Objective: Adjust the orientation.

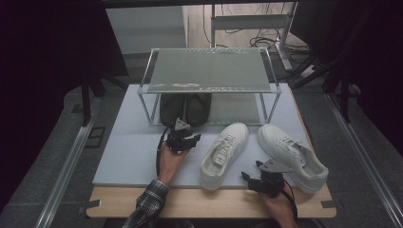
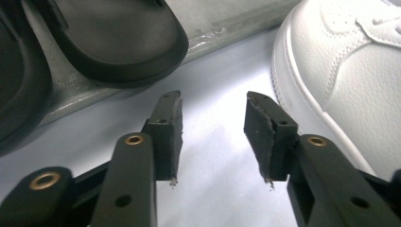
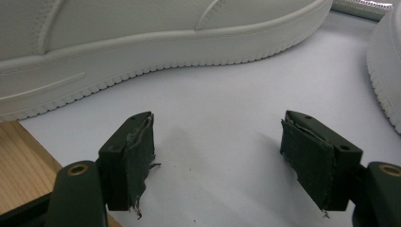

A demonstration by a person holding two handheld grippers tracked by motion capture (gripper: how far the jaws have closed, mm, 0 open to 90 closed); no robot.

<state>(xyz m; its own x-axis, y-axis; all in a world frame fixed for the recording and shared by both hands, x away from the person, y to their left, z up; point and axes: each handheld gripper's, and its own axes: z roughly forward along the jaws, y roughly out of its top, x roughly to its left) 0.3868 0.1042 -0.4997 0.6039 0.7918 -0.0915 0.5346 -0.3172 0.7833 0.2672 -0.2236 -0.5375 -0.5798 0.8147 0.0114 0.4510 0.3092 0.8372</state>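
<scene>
Dim high view, corners sinking to near black; soft light falls from above onto the pale grey-white table mat (image 1: 128, 156); the clear-topped metal-framed shoe rack (image 1: 209, 71) shows streaky glare; both gripper views are brighter; the black rubber sandals (image 2: 118, 42) blur slightly; the white leather sneaker (image 3: 142, 42) stays crisp, shadows faint.

Left gripper (image 2: 213, 127) jaws apart, empty; right gripper (image 3: 217, 158) wide.

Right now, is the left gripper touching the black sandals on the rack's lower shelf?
Apart. The left gripper view shows the left gripper with jaws open and empty, and a strip of bare mat between its tips and the nearest black sandal.
</scene>
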